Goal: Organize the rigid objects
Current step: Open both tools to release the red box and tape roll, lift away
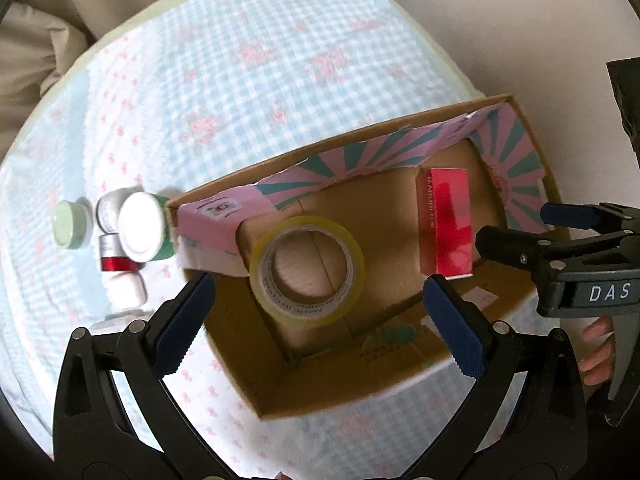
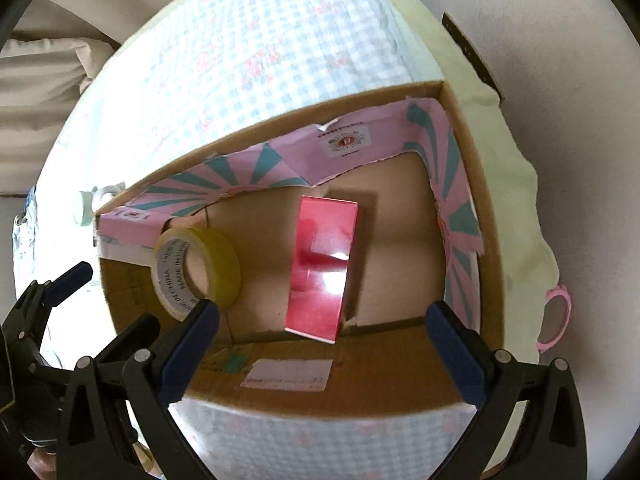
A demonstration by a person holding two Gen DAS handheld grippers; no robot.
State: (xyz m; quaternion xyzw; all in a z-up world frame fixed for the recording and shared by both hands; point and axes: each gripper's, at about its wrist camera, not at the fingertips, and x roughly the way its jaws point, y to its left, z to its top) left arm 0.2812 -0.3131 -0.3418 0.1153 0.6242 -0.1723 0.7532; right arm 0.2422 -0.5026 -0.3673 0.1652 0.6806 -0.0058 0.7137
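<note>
Cardboard box holds tape roll, red carton; floor between bare.

Light: soft, bright daylight; cloth washed out toward 8 o'clock.
Glare: white patch on red box.
Distortion: fisheye bending, dark corners.
</note>
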